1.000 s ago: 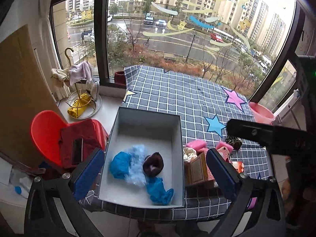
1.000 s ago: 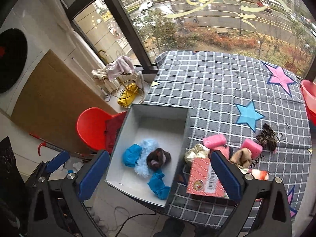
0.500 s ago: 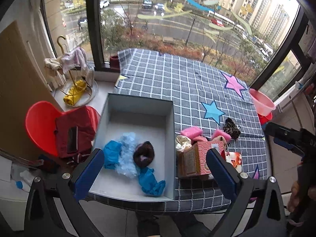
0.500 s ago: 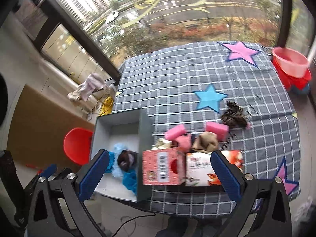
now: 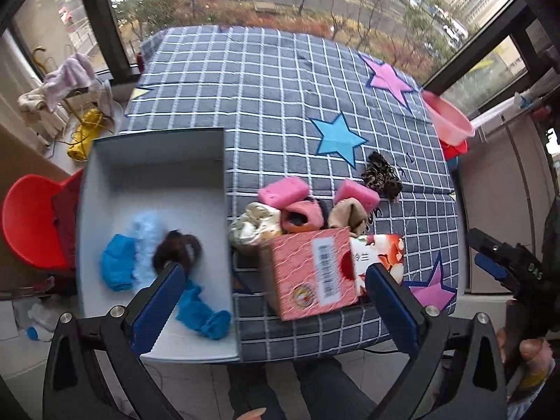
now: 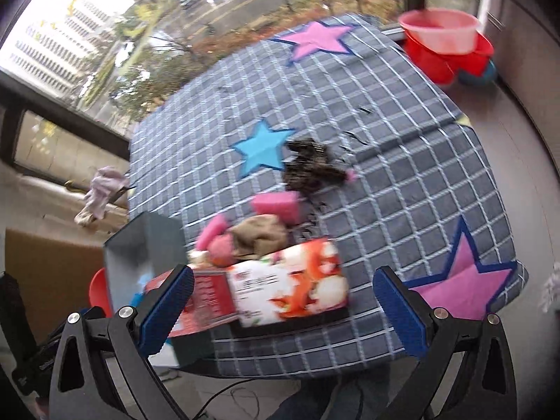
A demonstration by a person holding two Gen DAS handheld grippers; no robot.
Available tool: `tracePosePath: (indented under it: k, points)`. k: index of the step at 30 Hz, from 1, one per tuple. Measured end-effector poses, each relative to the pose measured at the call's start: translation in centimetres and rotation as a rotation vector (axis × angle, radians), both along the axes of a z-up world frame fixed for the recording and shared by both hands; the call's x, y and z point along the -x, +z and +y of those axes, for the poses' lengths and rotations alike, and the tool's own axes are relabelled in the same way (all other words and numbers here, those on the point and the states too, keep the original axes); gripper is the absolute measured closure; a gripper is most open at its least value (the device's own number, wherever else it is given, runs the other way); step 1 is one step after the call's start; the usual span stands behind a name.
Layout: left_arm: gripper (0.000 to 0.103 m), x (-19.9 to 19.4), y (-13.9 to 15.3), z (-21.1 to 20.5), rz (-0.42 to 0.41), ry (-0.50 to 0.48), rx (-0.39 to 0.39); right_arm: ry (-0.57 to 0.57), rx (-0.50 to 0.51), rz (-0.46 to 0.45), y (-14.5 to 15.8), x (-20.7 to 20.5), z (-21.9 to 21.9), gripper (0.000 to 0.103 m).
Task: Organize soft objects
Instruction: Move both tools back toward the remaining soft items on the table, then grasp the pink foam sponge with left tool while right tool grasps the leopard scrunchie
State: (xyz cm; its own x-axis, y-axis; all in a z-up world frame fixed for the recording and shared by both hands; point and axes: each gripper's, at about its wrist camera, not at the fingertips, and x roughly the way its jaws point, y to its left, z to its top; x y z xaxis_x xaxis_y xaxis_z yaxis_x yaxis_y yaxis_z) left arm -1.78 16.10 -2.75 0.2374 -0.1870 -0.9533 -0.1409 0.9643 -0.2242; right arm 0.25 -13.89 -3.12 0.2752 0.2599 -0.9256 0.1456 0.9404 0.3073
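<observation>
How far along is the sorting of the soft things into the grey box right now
Partly done. The grey box already holds blue cloths, a pale blue fluffy piece and a brown scrunchie. Nothing is in hand: the left tool and right tool are both open and empty. Still on the table: two pink sponges, a tan cloth, a cream cloth and a leopard scrunchie.

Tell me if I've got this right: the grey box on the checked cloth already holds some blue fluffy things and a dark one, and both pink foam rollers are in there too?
Not quite. The grey box does hold the blue pieces and the dark one, but both pink foam rollers lie outside it on the checked cloth, as the left wrist view shows.
</observation>
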Motion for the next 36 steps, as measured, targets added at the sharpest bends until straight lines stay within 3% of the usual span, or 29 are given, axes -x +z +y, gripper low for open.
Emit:
tracePosePath:
  k: [9,18,24,25,26,28,30,36]
  points:
    - [0.000,-4.9,-1.6,-4.3,0.051,-0.017,-0.052,0.026,0.033,0.124,-6.9,-6.6,-2.0,0.000]
    - [0.000,-7.4,-3.3,-8.4,0.063,-0.029,-0.155,0.177,0.135,0.173,-13.8,-14.6,2.2,0.000]
    - [0.000,-8.4,-4.9,-10.7,0.076,-0.044,-0.214,0.283,0.243,0.192,-17.9,-16.6,4.8,0.000]
    - [0.000,-8.6,-5.2,-11.1,0.078,-0.048,-0.221,0.300,0.261,0.194,-18.2,-16.6,4.9,0.003]
    - [0.000,-9.0,-5.6,-11.7,0.081,-0.057,-0.231,0.319,0.281,0.192,-18.5,-16.5,4.9,0.028]
    - [0.000,-9.6,-6.1,-12.8,0.076,-0.076,-0.247,0.339,0.269,0.198,-18.7,-16.4,4.2,0.058]
    - [0.000,-10.4,-6.9,-14.3,0.063,-0.104,-0.275,0.340,0.259,0.191,-18.4,-16.5,2.6,0.068]
    - [0.000,-13.3,-11.4,-18.0,0.098,-0.179,-0.344,0.226,0.111,0.198,-16.7,-16.1,-4.2,0.068]
